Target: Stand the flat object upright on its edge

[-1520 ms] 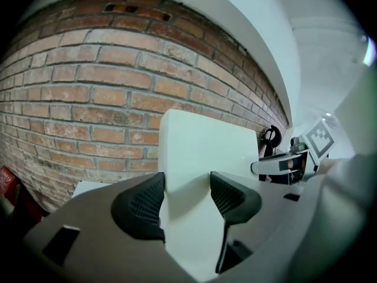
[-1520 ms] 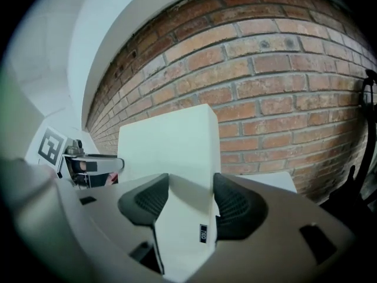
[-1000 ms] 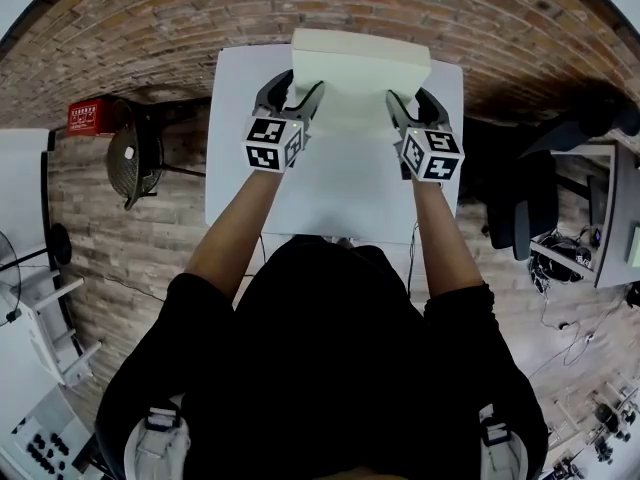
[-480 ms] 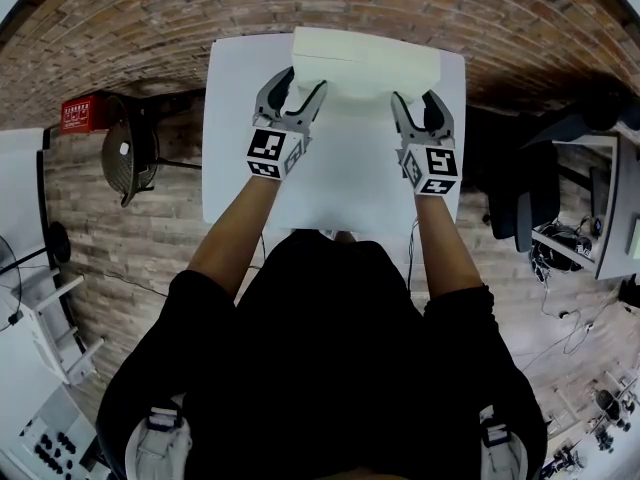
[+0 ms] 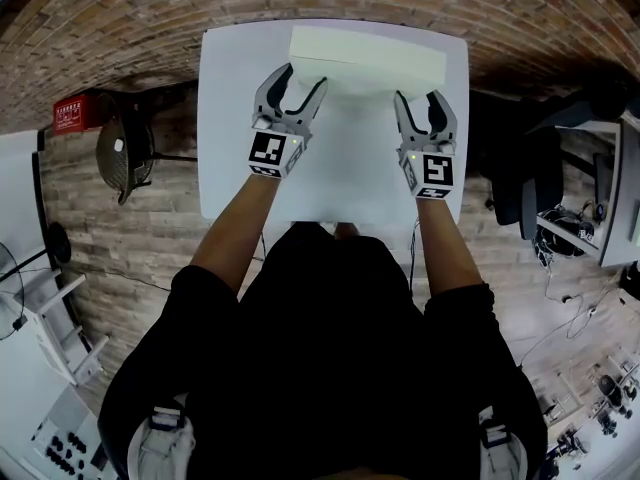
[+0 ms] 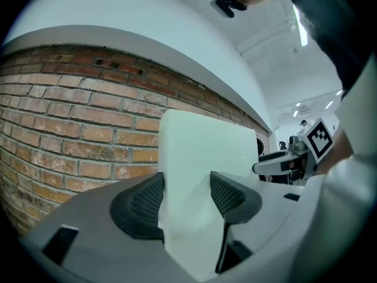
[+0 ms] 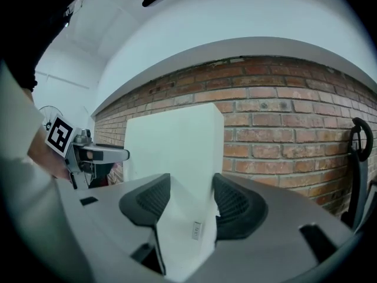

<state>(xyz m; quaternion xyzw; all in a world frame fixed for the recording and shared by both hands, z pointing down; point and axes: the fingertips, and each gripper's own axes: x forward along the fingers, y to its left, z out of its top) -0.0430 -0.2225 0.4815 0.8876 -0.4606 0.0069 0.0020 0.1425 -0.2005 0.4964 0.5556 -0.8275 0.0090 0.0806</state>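
Head view: slab (image 5: 365, 48) upright at far edge of table (image 5: 230, 128); left tongs (image 5: 300, 74) spread; right tongs (image 5: 420, 96) just narrowing, loose around it.

My top (image 5: 330, 368) is black. My grey left gripper (image 5: 303, 76) and right gripper (image 5: 418, 96) each carry a cube (image 5: 268, 154) with black-and-white squares.

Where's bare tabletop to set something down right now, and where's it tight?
Free: the table middle, between the left gripper and right gripper, from the slab to the near edge; narrow strips outside each gripper. Tight: the far edge around the slab. The right jaws just closed slightly, gripping nothing.
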